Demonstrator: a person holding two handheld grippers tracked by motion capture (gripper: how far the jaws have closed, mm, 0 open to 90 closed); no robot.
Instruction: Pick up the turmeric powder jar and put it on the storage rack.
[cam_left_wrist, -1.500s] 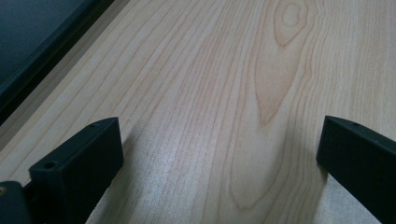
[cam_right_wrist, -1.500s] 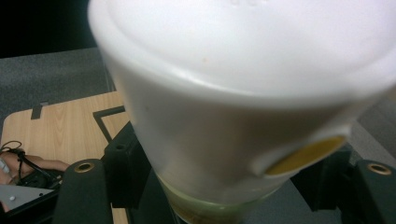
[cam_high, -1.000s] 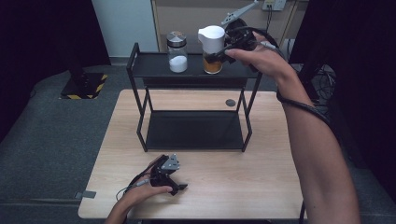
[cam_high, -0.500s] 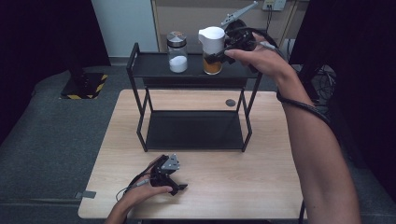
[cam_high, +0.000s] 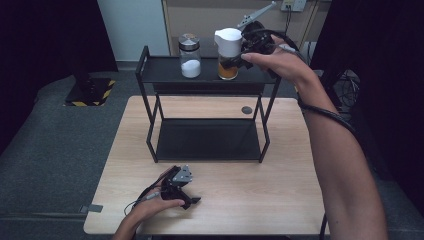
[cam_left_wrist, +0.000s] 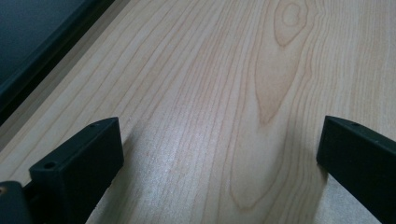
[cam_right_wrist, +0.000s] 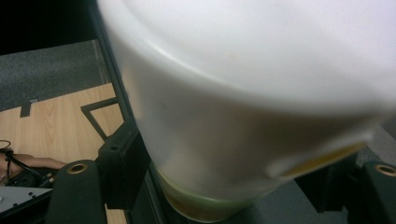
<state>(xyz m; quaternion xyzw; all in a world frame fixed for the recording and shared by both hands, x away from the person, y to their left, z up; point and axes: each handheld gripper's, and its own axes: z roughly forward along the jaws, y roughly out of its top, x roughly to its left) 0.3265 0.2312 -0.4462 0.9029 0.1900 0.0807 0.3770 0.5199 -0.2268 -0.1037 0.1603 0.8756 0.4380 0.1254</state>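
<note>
A jar (cam_high: 227, 55) with a white cap and amber contents stands on the top shelf of a black two-tier rack (cam_high: 165, 75). My right gripper (cam_high: 239, 59) reaches in from the right, its jaws closed on either side of the jar just under the cap. In the right gripper view the jar (cam_right_wrist: 233, 116) sits large between the two jaws of that gripper (cam_right_wrist: 219, 186). My left gripper (cam_high: 192, 200) lies on the wooden table (cam_high: 260, 195) near its front edge. Its jaws stand wide open over bare wood (cam_left_wrist: 219, 154), holding nothing.
A glass shaker (cam_high: 190, 56) with a metal lid and white powder stands on the top shelf, left of the jar. The rack's lower shelf (cam_high: 207, 140) is bare. A small dark disc (cam_high: 246, 109) lies on the table behind the rack's right legs.
</note>
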